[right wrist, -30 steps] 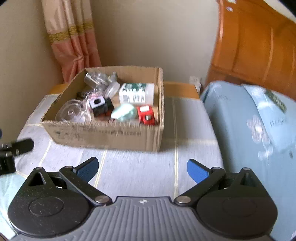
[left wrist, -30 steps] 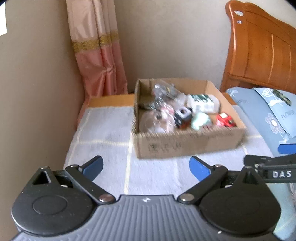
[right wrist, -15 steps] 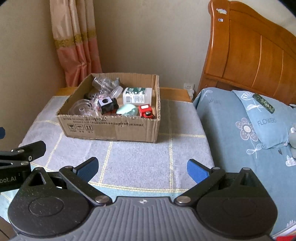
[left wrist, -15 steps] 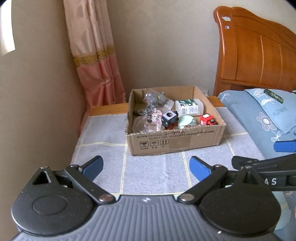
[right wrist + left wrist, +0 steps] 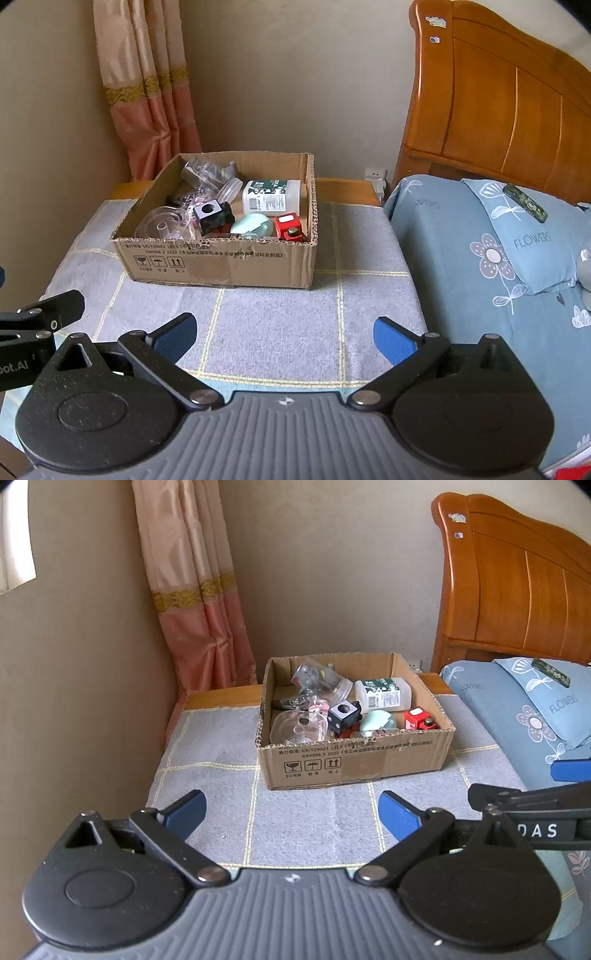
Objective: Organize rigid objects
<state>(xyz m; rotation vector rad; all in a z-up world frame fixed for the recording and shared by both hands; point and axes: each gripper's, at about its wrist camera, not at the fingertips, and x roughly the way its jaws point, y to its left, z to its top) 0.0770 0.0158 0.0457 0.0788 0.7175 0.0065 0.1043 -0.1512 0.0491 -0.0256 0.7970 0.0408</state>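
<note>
- Cardboard box [image 5: 354,764] is sitting dead ahead of both tongs on a grey checked cloth [image 5: 314,819] covering a low table, its long side facing the cameras and running left to right.
- Rigid objects are lying jumbled inside the box: a white bottle [image 5: 382,694] on its side toward the back right, its long axis running across the box; a black cube [image 5: 343,713] near the middle; a red block [image 5: 417,719] at the front right; a pale green rounded piece [image 5: 376,720] between them; clear plastic pieces [image 5: 299,728] filling the left half.
- No loose object is showing on the cloth around the box, so the scene is fitting both a box waiting to be emptied and a box with everything gathered into it.
- Left gripper [image 5: 291,808] is hovering low over the near cloth, level and pointing straight at the box front, blue pads spread wide and gripping nothing.
- Right gripper [image 5: 284,332] is hanging beside it in the same level pose, pads likewise wide apart and empty.
- Judging by the angles, the left one is lining up with the clear pieces and the cube, the right one with the bottle and the red block; neither is looking clearly nearer.
- Wooden headboard [image 5: 498,110] and blue bedding [image 5: 480,251] are flanking the table on the right.
</note>
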